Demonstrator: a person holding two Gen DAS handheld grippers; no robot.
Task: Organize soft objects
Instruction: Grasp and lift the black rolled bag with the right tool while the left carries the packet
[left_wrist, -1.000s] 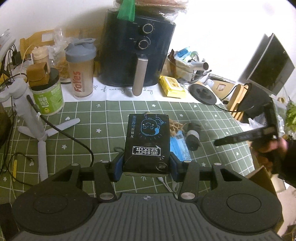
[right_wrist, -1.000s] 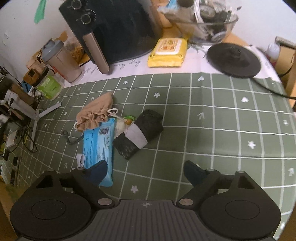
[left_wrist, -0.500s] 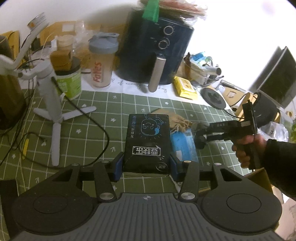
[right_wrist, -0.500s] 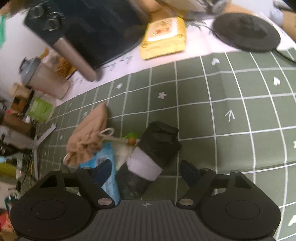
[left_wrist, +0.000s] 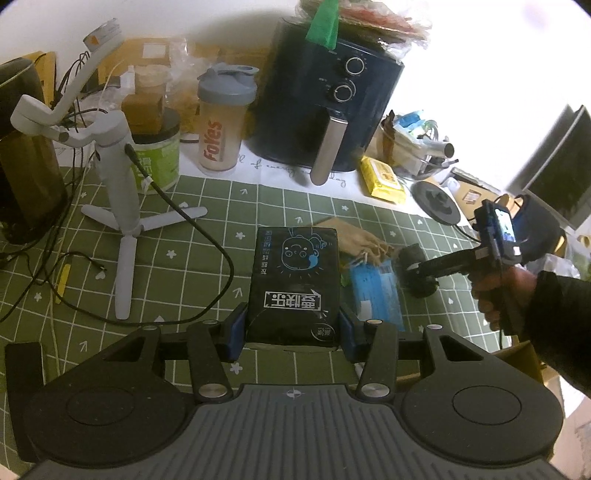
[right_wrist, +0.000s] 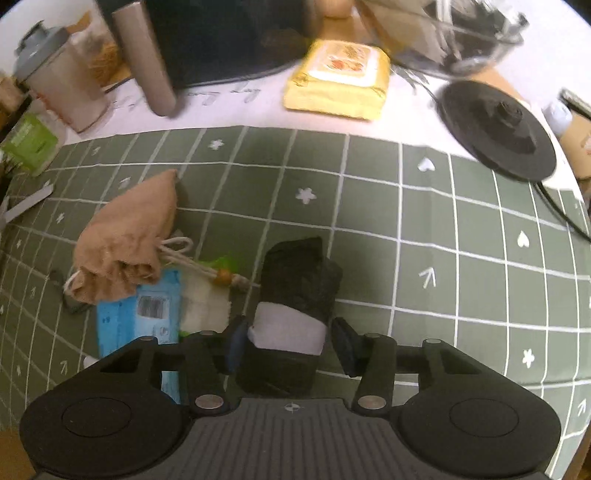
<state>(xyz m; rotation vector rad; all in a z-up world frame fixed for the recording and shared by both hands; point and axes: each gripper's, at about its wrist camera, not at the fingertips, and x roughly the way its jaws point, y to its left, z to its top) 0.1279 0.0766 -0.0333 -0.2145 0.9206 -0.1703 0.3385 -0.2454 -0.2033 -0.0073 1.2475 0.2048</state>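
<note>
Your left tongs (left_wrist: 293, 325) pinch the black tissue pack (left_wrist: 294, 284), held above the tabletop (left_wrist: 207, 229). Your right tongs (right_wrist: 288, 345) have just been closing around the black roll (right_wrist: 295, 291) lying on the tabletop beside the blue packet (right_wrist: 138, 314); pad contact cannot be told.

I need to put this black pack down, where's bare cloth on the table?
Free: the green cloth right of the black roll, below the round black base. Crowded: around the tan pouch and blue pack, and by the white tripod.
</note>
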